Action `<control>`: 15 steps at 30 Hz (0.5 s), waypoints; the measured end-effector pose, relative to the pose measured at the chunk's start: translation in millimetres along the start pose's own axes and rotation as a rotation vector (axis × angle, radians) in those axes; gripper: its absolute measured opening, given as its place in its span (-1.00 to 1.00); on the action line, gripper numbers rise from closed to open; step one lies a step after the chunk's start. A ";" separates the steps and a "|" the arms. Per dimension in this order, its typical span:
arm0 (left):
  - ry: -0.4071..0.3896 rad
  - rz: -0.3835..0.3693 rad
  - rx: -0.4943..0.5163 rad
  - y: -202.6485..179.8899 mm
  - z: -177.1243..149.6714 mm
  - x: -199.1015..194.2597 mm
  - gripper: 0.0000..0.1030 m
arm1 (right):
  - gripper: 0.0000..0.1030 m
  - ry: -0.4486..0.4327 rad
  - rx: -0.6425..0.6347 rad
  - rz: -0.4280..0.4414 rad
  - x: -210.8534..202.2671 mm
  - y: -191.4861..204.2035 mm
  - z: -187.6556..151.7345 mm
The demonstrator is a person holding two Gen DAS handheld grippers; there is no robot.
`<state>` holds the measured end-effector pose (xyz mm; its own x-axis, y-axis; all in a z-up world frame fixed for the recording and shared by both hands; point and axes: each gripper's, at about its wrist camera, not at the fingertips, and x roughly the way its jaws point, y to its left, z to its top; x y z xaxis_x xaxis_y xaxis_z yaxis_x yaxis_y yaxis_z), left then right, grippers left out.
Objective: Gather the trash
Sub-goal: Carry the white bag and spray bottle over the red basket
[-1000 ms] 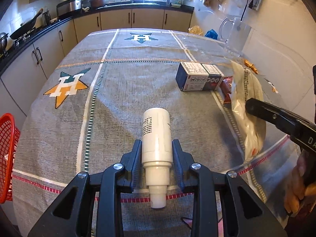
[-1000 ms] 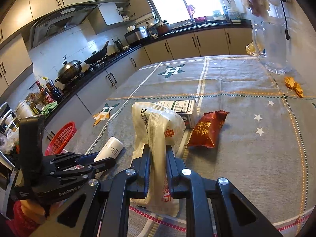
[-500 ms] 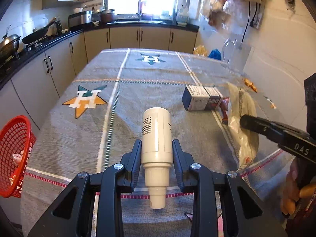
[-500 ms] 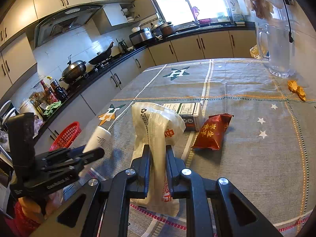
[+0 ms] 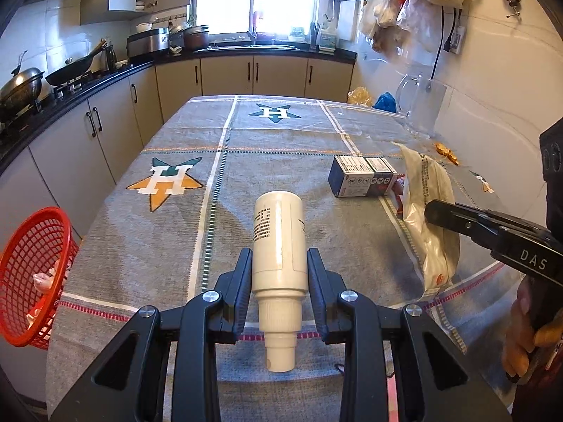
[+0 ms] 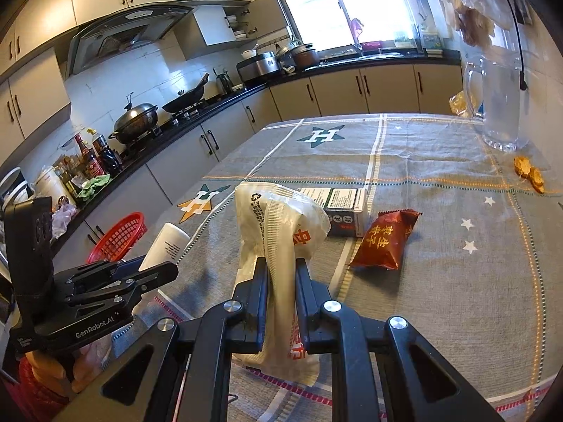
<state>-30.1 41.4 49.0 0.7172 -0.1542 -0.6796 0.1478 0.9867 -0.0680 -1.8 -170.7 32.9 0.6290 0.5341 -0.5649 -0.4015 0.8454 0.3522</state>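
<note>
Your left tool (image 5: 279,277): nearly closed, both pads clamped on the white bottle (image 5: 279,246), cap toward you, base pointing away, lifted off the desk (image 5: 176,246); your right tool (image 6: 279,292): nearly closed, pinching the crumpled white bag (image 6: 278,242), which stands up between its fingers and hangs below them. On the desk, under a grey cloth with star emblems: a small carton (image 6: 339,212) lying flat at mid-distance; a dark red snack packet (image 6: 385,242) just right of it; orange scraps (image 6: 527,172) far right, near a clear pitcher (image 6: 501,105). Off the desk's left edge: a red mesh basket (image 5: 31,277), some scrap inside. Room: kitchen; beige cabinets, dark counter, wok and pots at left, bright window at the far end.
</note>
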 end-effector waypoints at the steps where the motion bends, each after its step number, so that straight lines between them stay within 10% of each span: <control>1: -0.003 0.000 0.000 0.6 -0.2 -1.9 -0.44 | -0.70 0.004 0.012 0.007 0.5 -0.2 0.5; 15: -0.040 0.020 -0.020 16.0 -8.1 -24.2 -0.44 | -0.70 0.041 0.083 0.099 -1.4 31.0 -8.5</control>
<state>-50.6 61.4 58.5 0.7466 -0.1356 -0.6513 0.1196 0.9904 -0.0692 -20.8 -145.3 38.3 0.5610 0.6155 -0.5535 -0.4028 0.7872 0.4671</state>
